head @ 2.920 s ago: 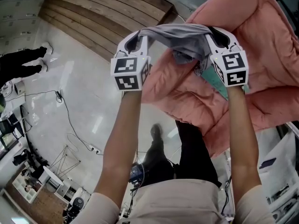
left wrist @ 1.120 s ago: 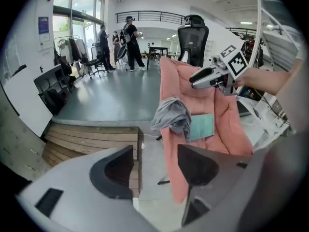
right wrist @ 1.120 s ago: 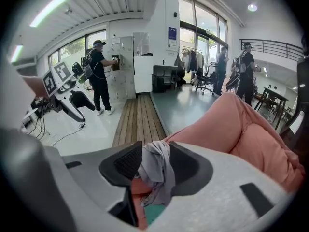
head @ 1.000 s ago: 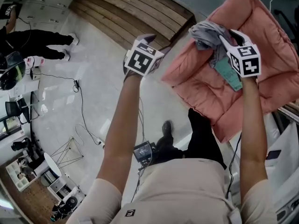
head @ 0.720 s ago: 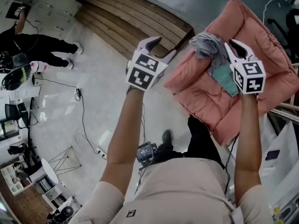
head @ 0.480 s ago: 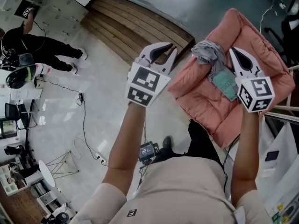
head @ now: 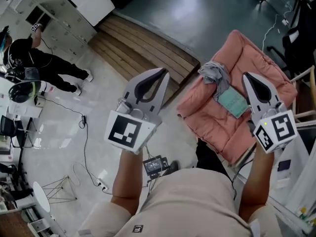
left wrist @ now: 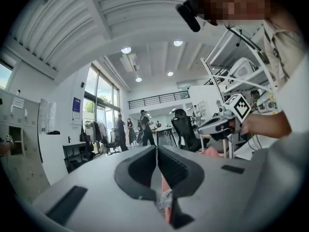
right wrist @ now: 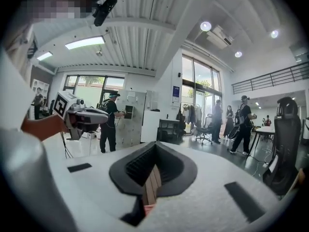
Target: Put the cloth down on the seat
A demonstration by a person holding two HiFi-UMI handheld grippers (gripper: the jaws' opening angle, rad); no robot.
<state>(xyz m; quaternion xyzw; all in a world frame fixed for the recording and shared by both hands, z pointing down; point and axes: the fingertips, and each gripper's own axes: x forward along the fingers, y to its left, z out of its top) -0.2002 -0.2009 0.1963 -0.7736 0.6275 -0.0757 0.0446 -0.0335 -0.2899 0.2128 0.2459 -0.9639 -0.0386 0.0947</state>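
Note:
The grey cloth (head: 213,73) lies crumpled on the far part of the pink cushioned seat (head: 207,113), next to a teal tag (head: 232,101). My left gripper (head: 162,72) is raised over the floor to the left of the seat, shut with nothing in it. My right gripper (head: 246,76) hovers over the seat's right side, a little right of the cloth, also shut and holding nothing. In the left gripper view the jaws (left wrist: 157,149) meet tip to tip. The right gripper view shows its jaws (right wrist: 155,144) shut too.
A slatted wooden platform (head: 143,41) lies on the floor beyond the left gripper. A person in black (head: 44,65) stands at the far left by lockers. Cables (head: 84,127) trail over the glossy floor. A wooden chair frame (head: 301,85) and white bags border the seat's right.
Both grippers let go of the cloth, drew back toward me and shut their jaws. The cloth now rests on the pink seat.

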